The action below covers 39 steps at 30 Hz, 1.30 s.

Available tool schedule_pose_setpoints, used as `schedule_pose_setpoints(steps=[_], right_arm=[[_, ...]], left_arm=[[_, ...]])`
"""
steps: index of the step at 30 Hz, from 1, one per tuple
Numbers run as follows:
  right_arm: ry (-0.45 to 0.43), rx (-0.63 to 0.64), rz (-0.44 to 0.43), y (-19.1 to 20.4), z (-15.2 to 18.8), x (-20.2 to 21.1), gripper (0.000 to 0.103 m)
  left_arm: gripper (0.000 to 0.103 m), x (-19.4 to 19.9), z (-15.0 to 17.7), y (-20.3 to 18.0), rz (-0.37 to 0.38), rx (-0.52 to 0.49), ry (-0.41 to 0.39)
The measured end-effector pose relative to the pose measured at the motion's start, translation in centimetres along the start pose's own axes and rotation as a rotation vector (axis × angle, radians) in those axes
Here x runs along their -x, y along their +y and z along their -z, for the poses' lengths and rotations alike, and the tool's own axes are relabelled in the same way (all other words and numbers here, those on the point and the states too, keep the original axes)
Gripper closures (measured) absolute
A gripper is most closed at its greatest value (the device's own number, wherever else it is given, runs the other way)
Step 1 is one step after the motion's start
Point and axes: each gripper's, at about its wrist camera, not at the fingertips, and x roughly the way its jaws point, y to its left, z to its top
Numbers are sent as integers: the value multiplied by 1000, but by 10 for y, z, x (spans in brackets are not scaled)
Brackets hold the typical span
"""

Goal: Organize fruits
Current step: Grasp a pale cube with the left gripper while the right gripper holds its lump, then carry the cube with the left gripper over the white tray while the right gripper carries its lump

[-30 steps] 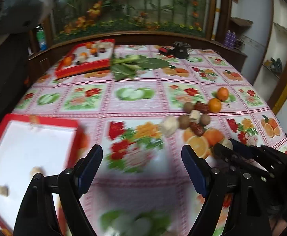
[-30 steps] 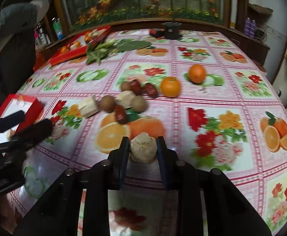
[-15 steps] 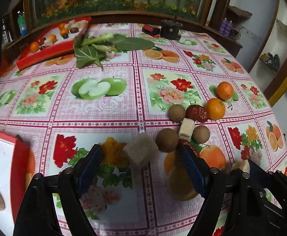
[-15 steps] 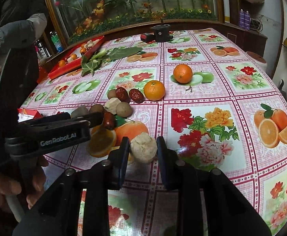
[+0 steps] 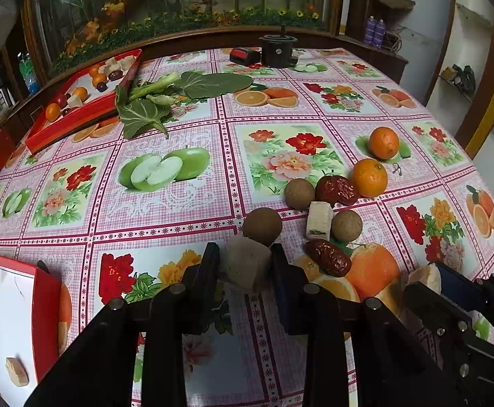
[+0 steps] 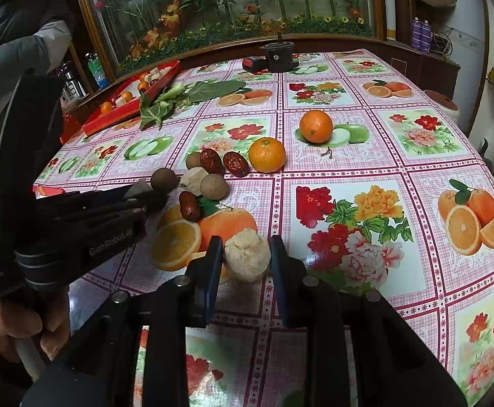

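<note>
The tan cube (image 5: 245,266), lying free between wide-open jaws half a second earlier, is now clamped by the left gripper (image 5: 245,261) beside the fruit cluster. The right gripper (image 6: 247,257) still grips a pale lump (image 6: 247,254) above the flowered tablecloth (image 6: 365,169); a planted glass case (image 6: 230,10) stands behind.

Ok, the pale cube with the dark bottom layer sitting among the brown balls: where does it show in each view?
Left wrist: the layered cube sits right of centre, between two brown balls, above a red date.
Right wrist: it shows left of centre, beside a brown ball.
Shared landmark: the nearer orange, beyond and right of it.
</note>
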Motion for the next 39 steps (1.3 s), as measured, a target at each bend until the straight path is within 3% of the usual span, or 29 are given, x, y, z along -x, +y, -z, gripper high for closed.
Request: schedule_pose_setpoints(steps=[12, 27, 39], right_arm=[[-22, 2, -16, 1, -1, 5, 74], [-40, 38, 19, 16, 11, 40, 73], [-55, 75, -7, 39, 20, 58, 73]], left_arm=[[74, 17, 9, 4, 32, 36, -14], [74, 73, 42, 15, 97, 71, -67], [74, 114, 65, 37, 120, 117, -124]])
